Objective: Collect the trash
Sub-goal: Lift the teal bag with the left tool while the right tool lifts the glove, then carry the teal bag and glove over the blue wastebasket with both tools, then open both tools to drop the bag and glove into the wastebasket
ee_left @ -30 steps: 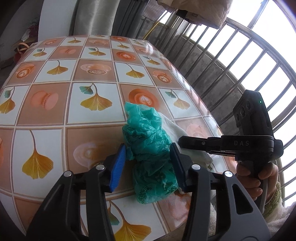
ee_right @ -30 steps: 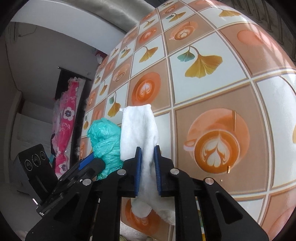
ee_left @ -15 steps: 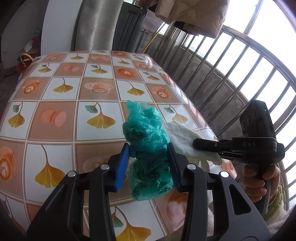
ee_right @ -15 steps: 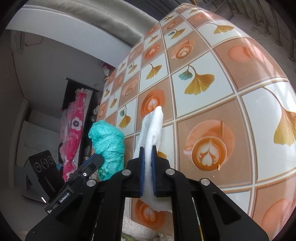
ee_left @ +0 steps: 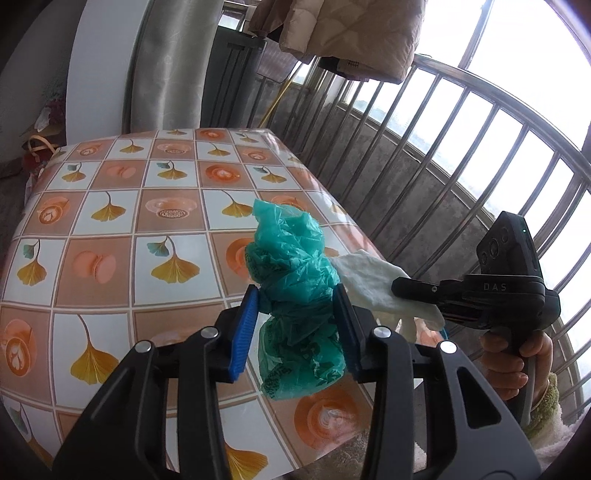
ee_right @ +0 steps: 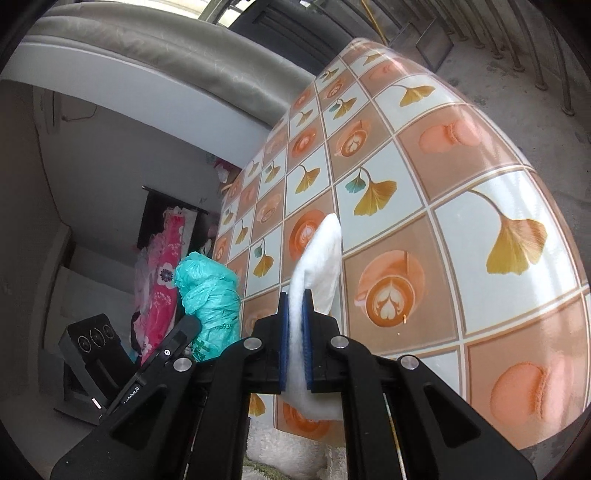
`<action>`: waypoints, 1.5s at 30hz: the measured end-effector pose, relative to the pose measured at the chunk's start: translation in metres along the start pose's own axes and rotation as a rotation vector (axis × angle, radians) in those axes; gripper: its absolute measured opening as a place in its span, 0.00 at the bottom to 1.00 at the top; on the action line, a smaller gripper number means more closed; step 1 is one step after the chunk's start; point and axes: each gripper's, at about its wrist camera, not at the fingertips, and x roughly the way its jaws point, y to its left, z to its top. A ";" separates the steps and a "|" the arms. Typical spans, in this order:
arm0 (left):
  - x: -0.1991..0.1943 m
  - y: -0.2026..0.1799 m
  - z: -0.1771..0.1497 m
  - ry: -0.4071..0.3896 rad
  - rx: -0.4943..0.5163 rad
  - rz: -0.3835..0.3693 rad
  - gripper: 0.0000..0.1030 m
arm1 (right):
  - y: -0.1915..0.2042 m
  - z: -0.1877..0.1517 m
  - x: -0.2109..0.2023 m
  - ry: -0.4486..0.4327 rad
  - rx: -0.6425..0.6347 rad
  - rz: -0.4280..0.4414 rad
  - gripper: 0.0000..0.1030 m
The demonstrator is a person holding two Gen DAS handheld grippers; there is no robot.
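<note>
A crumpled teal plastic bag (ee_left: 293, 295) is pinched between the blue pads of my left gripper (ee_left: 293, 325) and hangs above the table's near right corner. The same teal bag (ee_right: 208, 291) shows at the left of the right wrist view, beside the left gripper (ee_right: 184, 332). My right gripper (ee_right: 295, 332) is shut on a white tissue (ee_right: 321, 254) that stands up past its pads and droops below them. In the left wrist view the white tissue (ee_left: 373, 282) sticks out of the right gripper (ee_left: 402, 286), just right of the bag.
The table (ee_left: 110, 229) wears a checked cloth printed with ginkgo leaves and coffee cups. A metal railing (ee_left: 461, 155) runs along its right side, with a quilt (ee_left: 351, 33) hung above. A hand (ee_left: 509, 362) in a fuzzy sleeve grips the right handle. A grey curtain (ee_left: 166, 66) stands behind.
Both grippers have risen off the cloth, carrying the teal bag and the white tissue up with them. The right gripper's jaws have pinched tighter on the tissue.
</note>
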 end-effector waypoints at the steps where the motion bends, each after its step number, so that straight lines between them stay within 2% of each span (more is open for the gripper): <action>1: 0.000 -0.003 0.002 0.000 0.009 -0.004 0.37 | -0.001 0.000 -0.007 -0.019 0.004 0.002 0.07; 4: -0.002 -0.018 0.009 -0.004 0.045 -0.023 0.37 | -0.010 -0.002 -0.034 -0.078 0.021 0.007 0.07; 8: 0.001 -0.046 0.021 -0.006 0.091 -0.084 0.37 | -0.030 -0.003 -0.075 -0.164 0.053 -0.009 0.07; 15: 0.037 -0.119 0.034 0.047 0.202 -0.218 0.37 | -0.080 -0.013 -0.156 -0.341 0.150 -0.086 0.07; 20: 0.077 -0.182 0.030 0.130 0.275 -0.324 0.37 | -0.121 -0.029 -0.218 -0.466 0.237 -0.257 0.07; 26: 0.143 -0.260 0.005 0.296 0.366 -0.419 0.37 | -0.176 -0.041 -0.265 -0.557 0.352 -0.416 0.07; 34: 0.239 -0.344 -0.047 0.486 0.462 -0.424 0.38 | -0.247 -0.036 -0.293 -0.600 0.457 -0.520 0.07; 41: 0.317 -0.389 -0.079 0.596 0.504 -0.389 0.39 | -0.307 -0.011 -0.294 -0.588 0.518 -0.539 0.08; 43: 0.335 -0.397 -0.087 0.609 0.510 -0.382 0.43 | -0.327 -0.005 -0.292 -0.587 0.540 -0.539 0.09; 44: 0.346 -0.400 -0.091 0.617 0.515 -0.374 0.50 | -0.337 -0.003 -0.290 -0.581 0.556 -0.539 0.10; 45: 0.356 -0.402 -0.094 0.623 0.517 -0.363 0.57 | -0.348 -0.002 -0.287 -0.571 0.575 -0.544 0.18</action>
